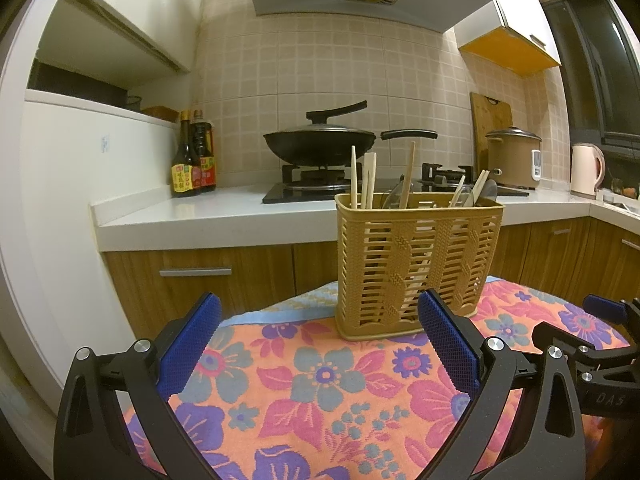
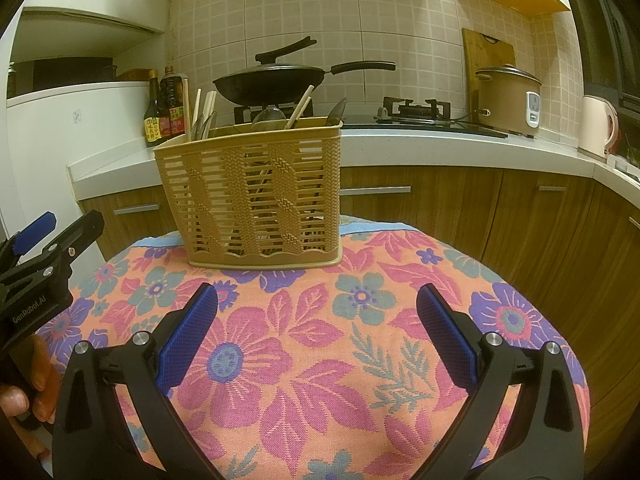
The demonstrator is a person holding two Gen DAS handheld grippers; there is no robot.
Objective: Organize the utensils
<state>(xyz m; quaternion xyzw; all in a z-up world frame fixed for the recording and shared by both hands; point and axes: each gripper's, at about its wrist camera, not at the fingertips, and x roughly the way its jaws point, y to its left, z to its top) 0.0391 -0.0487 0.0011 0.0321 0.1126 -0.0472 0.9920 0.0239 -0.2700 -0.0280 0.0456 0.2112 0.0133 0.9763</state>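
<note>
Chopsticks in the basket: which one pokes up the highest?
In the left wrist view, the single chopstick at the basket's left end rises highest; the others lean or end lower.

One slatted utensil basket (image 1: 418,264) is standing on one floral cloth (image 1: 320,392), and two grippers are hovering over it. Behind, two sauce bottles (image 1: 194,156), one lidded wok (image 1: 320,142), one rice cooker (image 1: 514,158) and one kettle (image 1: 585,168) are sitting on the counter. The chopsticks and spoons in the basket are overlapping too much to count.
</note>
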